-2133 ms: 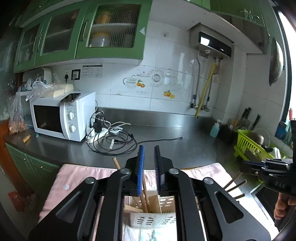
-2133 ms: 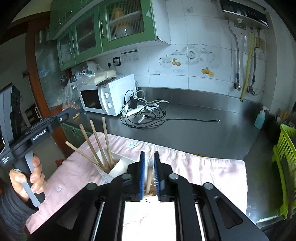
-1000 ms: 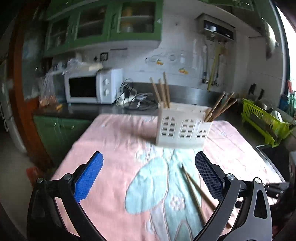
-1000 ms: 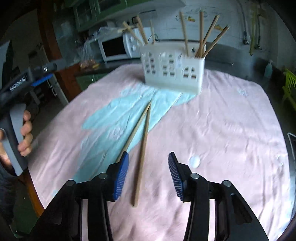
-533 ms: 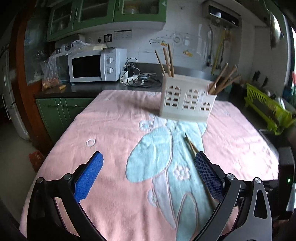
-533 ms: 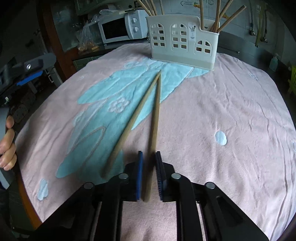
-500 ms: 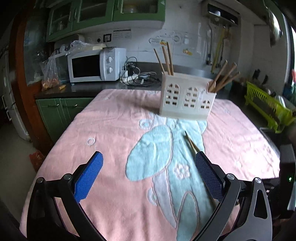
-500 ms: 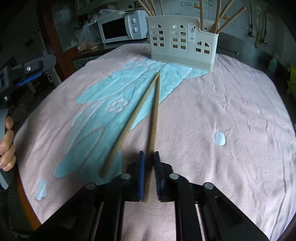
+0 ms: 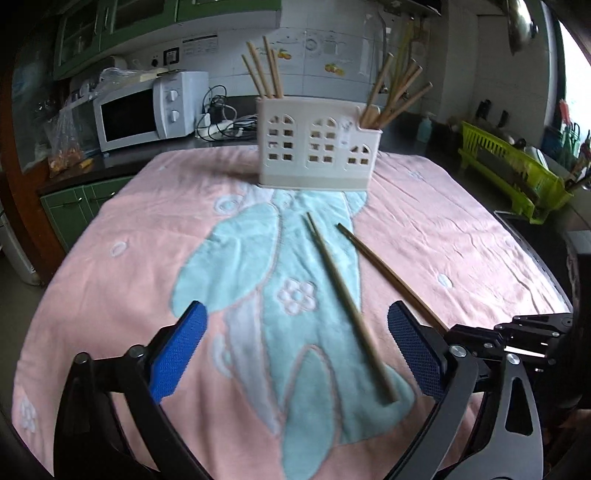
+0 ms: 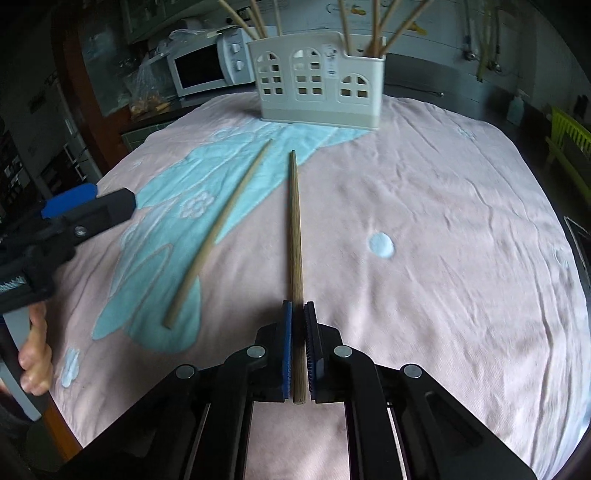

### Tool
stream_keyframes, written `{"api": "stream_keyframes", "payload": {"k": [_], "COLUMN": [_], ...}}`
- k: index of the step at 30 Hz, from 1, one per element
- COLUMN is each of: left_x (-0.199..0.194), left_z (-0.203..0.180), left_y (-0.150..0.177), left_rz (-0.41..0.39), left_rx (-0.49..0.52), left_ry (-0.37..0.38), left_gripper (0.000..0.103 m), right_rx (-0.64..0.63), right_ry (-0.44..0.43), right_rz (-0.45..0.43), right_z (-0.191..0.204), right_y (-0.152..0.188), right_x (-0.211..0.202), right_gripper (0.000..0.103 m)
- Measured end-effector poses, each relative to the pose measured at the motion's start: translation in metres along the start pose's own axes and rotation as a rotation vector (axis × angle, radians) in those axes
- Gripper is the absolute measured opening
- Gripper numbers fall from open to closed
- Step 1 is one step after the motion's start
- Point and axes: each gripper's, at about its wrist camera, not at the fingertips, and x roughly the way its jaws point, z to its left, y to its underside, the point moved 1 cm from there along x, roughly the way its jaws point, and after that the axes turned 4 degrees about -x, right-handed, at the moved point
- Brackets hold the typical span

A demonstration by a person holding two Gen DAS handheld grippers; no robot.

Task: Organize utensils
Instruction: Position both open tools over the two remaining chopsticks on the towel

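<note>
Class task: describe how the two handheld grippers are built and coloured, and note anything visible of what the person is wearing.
Both the left gripper and the right gripper have black metal linkage arms joined by silver round pivot bolts. Each finger carries a bright blue, finely ribbed pad. No cables or readable markings show. By the person's left hand, at the picture's lower edge, there is something dark, perhaps a sleeve; it is too dim to tell.

A kitchen with white tiled walls (image 9: pixel 306 40) and green cabinets (image 9: pixel 122 26) above a dark counter (image 9: pixel 122 158). A white microwave (image 9: pixel 147 109) sits beside tangled cables (image 9: pixel 221 120). Daylight enters from a window (image 9: pixel 576 85) at right.
</note>
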Motion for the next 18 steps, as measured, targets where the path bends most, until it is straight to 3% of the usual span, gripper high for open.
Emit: {"api": "stream_keyframes", "payload": {"k": [9,18], "left_x": [0.026,0.046], "left_z": [-0.021,-0.046], "left_y": [0.015,0.022], "left_rz": [0.092,0.155], "left_rx": [-0.078,-0.061], "left_ry": [0.006,0.047], "left_gripper": [0.052,0.033], "right_rx": [0.042,0.066], "right_ry": [-0.004,-0.031], "right_rz": [-0.01,-0.021], "right_z": [-0.013,-0.017], "right_y": [0.01,0.011], "right_x": [-0.008,-0.008], "right_gripper": [0.007,0.007]}}
